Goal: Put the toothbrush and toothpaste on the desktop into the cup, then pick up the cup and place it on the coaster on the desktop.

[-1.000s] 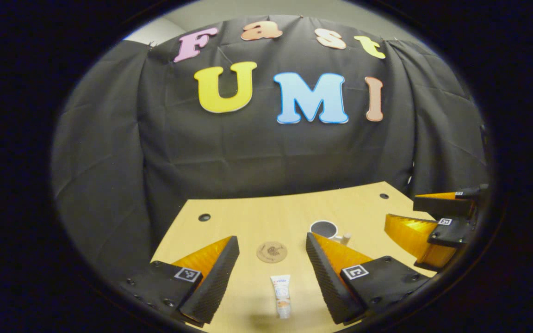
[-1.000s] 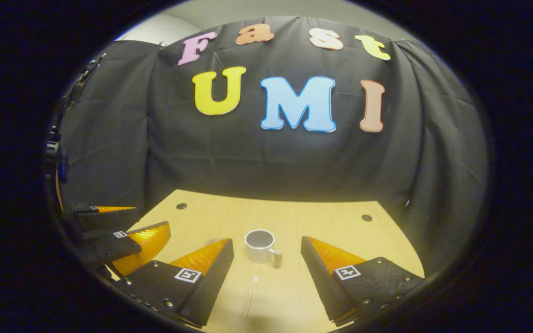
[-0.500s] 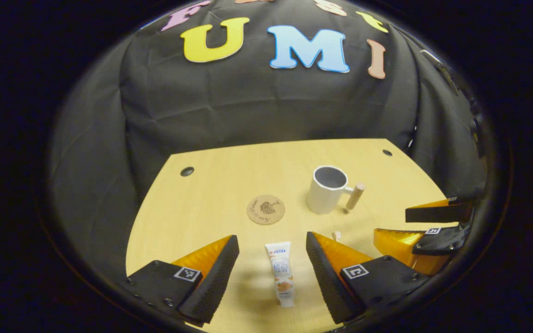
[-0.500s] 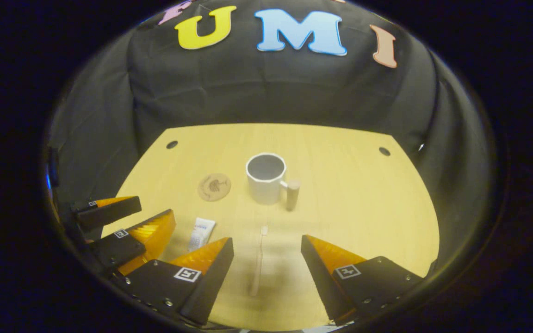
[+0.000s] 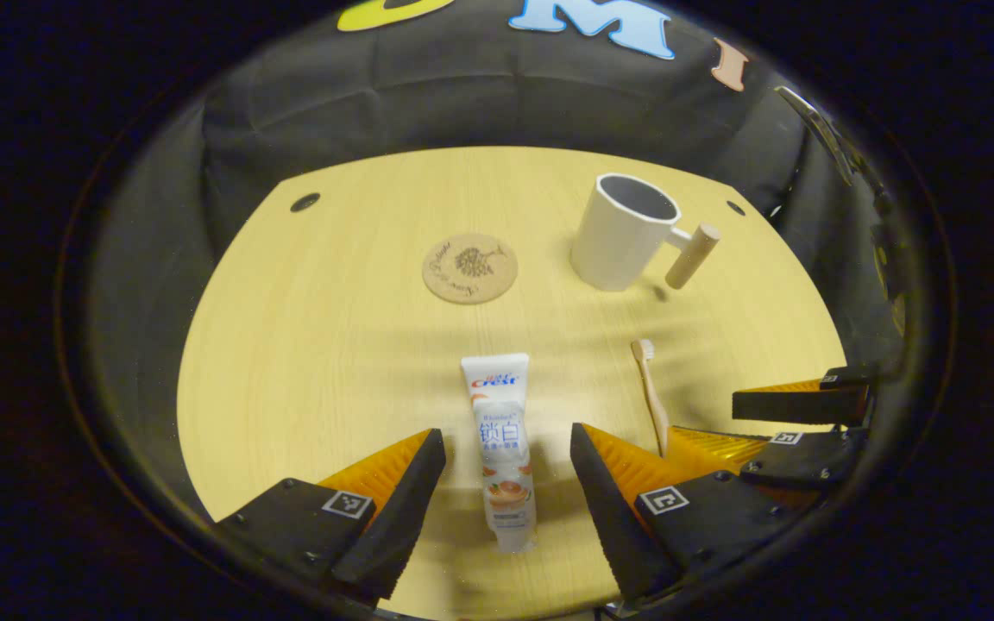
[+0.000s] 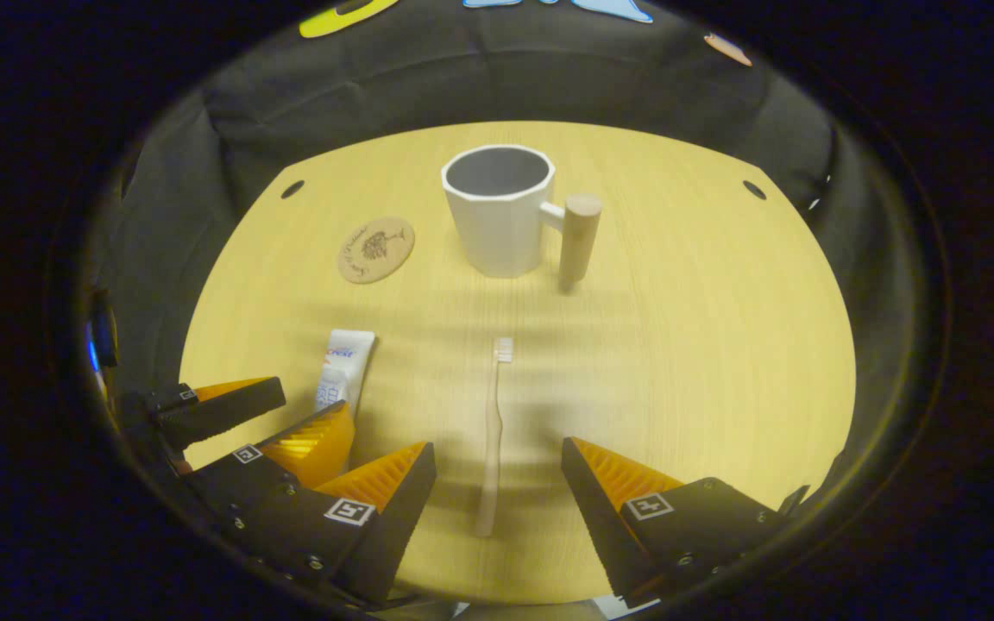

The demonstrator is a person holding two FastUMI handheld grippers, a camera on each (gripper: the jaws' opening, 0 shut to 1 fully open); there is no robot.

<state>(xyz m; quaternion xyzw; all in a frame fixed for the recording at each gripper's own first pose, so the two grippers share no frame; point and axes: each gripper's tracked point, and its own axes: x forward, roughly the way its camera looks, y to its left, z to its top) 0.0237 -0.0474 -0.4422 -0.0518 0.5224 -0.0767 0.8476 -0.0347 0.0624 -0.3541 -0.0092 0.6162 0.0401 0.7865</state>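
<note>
White toothpaste [image 5: 501, 448] marked "Crest" lies between the spread left tool [image 5: 507, 448]; right tool [image 6: 497, 457] spread astride the toothbrush [image 6: 493, 435].

Both cameras have tipped down over the last second: booth wall mostly gone from frame, tabletop [image 5: 307, 345] now takes up most of it. Left gripper [image 5: 507, 448] has dropped in over the toothpaste tube [image 5: 501, 448], which now lies between its spread fingers. Right gripper [image 6: 497, 461] likewise has come down astride the toothbrush [image 6: 492, 431]. Nothing on the tabletop has moved.
</note>
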